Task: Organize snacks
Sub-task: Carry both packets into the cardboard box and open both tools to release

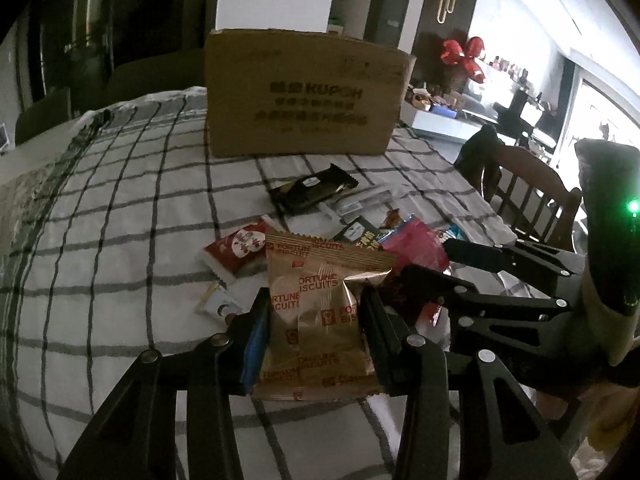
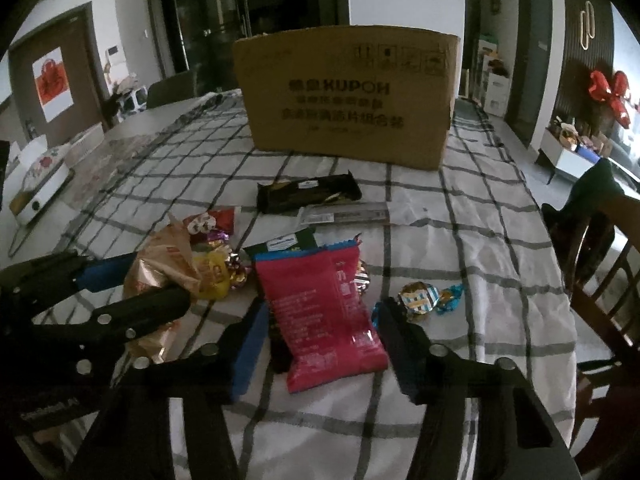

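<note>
left gripper (image 1: 316, 320) pinches a gold biscuit packet (image 1: 320, 312); right gripper (image 2: 324, 320) straddles a pink packet (image 2: 328, 312), contact unclear; black bar (image 2: 308, 194), candy (image 2: 420, 298) and box (image 2: 348, 96) lie beyond on the checked cloth (image 2: 480, 220)

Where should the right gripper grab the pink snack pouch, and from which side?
Across the pink snack pouch's lower body, approached from the near end. It lies flat, lengthwise between the right gripper's fingers, with both long edges free. A wrapped candy sits by the far-side finger, so stay low on the pouch.
</note>
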Motion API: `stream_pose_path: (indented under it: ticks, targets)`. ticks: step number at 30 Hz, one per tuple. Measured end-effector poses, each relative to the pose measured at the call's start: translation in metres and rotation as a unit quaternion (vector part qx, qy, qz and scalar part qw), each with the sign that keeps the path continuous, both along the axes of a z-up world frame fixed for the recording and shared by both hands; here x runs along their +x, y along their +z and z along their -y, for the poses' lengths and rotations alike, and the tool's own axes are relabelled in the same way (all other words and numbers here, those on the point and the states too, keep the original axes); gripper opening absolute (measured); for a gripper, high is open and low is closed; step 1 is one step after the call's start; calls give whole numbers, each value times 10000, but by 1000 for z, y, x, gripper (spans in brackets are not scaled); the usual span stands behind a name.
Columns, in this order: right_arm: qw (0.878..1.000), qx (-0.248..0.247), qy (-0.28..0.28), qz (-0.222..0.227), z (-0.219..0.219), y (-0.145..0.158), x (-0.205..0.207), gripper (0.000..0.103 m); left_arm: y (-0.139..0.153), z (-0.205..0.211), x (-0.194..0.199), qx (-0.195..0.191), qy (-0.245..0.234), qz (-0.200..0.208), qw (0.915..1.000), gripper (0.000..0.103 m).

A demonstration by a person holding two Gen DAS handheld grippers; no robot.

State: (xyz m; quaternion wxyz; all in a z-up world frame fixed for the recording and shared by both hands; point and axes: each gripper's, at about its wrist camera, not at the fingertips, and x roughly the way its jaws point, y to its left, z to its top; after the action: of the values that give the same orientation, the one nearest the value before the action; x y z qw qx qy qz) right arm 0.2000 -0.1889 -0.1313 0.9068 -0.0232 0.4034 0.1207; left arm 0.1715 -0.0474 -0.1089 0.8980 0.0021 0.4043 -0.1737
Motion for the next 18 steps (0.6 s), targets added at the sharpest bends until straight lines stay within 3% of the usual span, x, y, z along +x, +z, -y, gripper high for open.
stream_pose_path:
  ticks: [9,18]
  targets:
    - [9997,183,-136,9,4,7,-2,37,17,1,1,13,203,156,9997,44]
    - [9976,461,-261,455,11,48,-11,36,59,4,7,-47,288,621,9976,44]
